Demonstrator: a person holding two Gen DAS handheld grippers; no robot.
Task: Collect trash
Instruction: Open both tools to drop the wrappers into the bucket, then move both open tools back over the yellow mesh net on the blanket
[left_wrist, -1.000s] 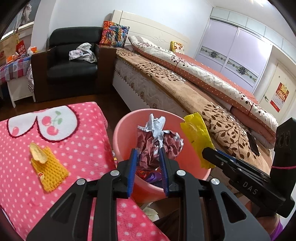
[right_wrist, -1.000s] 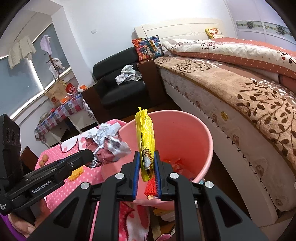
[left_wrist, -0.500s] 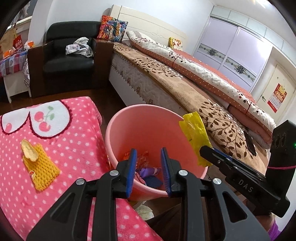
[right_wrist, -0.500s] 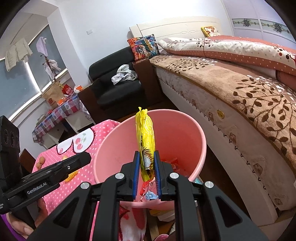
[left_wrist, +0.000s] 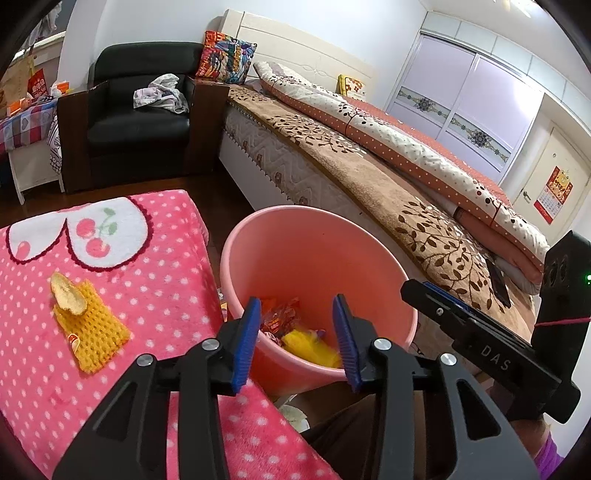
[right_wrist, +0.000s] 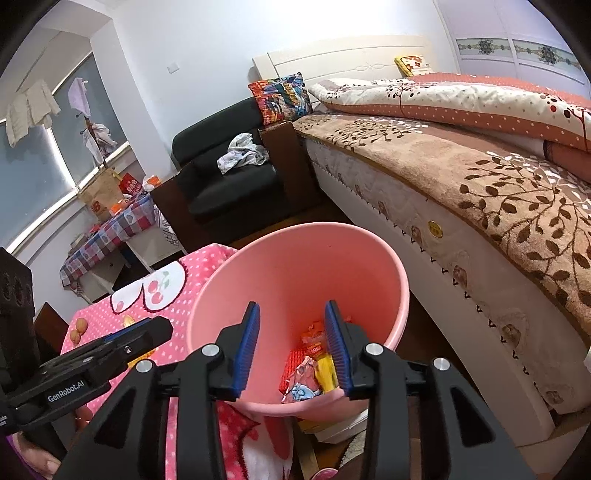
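A pink bucket (left_wrist: 280, 236) stands beside the pink dotted cloth (left_wrist: 155, 280); it also shows in the right wrist view (right_wrist: 295, 254). Wrappers lie in its bottom, among them a yellow packet (left_wrist: 310, 345), seen from the right too (right_wrist: 325, 371), and red wrappers (left_wrist: 280, 315). My left gripper (left_wrist: 295, 339) is open and empty above the bucket's near rim. My right gripper (right_wrist: 291, 345) is open and empty over the bucket; its body shows in the left wrist view (left_wrist: 480, 350). A yellow net sleeve (left_wrist: 90, 332) with a peel (left_wrist: 68, 297) lies on the cloth.
A bed (left_wrist: 369, 166) with a brown cover runs along the right of the bucket. A black armchair (left_wrist: 140, 122) with clothes stands at the back. A small table (right_wrist: 107, 236) with a checked cloth is at the far left. Small round fruits (right_wrist: 79, 330) lie on the cloth.
The left gripper opened and the crumpled foil wrapper dropped into the bucket. Then the right gripper opened and the yellow packet fell in. Both grippers now stand wider open.
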